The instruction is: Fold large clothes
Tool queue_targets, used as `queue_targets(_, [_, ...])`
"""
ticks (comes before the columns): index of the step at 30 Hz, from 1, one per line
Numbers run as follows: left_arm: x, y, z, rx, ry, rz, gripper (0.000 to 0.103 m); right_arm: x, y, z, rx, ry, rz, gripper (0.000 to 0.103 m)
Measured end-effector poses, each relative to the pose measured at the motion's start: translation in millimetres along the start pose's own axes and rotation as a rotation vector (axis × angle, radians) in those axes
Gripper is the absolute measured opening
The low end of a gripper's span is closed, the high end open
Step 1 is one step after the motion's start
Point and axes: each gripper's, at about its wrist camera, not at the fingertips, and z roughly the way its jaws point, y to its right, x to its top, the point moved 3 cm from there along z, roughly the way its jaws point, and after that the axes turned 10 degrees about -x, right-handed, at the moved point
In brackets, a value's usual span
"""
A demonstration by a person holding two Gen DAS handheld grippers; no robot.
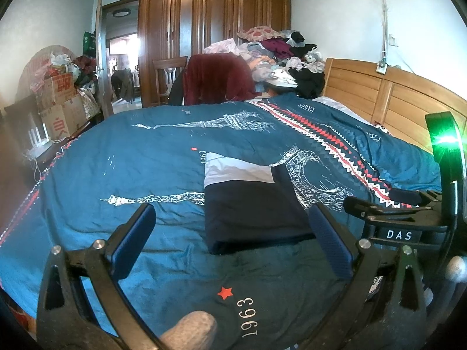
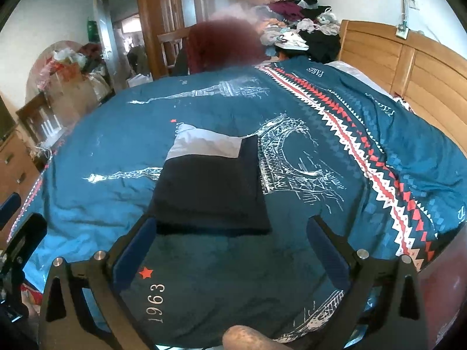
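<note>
A dark navy garment (image 1: 251, 207) with a white band at its far end lies folded into a flat rectangle on the blue bedspread (image 1: 131, 157). The right wrist view shows the same garment (image 2: 210, 189) just beyond my fingers. My left gripper (image 1: 230, 218) is open above the bedspread, its right pad near the garment's near right corner and nothing between the fingers. My right gripper (image 2: 230, 227) is open too, hovering just short of the garment's near edge, with nothing held. The right gripper's body (image 1: 408, 218) shows at the right edge of the left wrist view.
A wooden headboard (image 1: 379, 96) runs along the right. A pile of loose clothes (image 1: 280, 55) sits at the bed's far corner beside a chair draped in dark red cloth (image 1: 216, 78). A wardrobe (image 1: 210, 20), an open door and stacked boxes (image 1: 61, 102) stand behind and left.
</note>
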Motion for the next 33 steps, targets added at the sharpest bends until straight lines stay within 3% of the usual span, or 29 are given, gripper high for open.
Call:
queue_targets(13, [0.0,5.9,-1.0,-0.001,0.000,0.006,0.103,-2.4,7.3,5.2,0.007,-0.022,0.048,0.103])
queue_targets(33, [1.0,9.2,-0.9,-0.001,0.001,0.010,0.103,-0.2,-0.6,7.3,-0.014,-0.018,0.004,0.099])
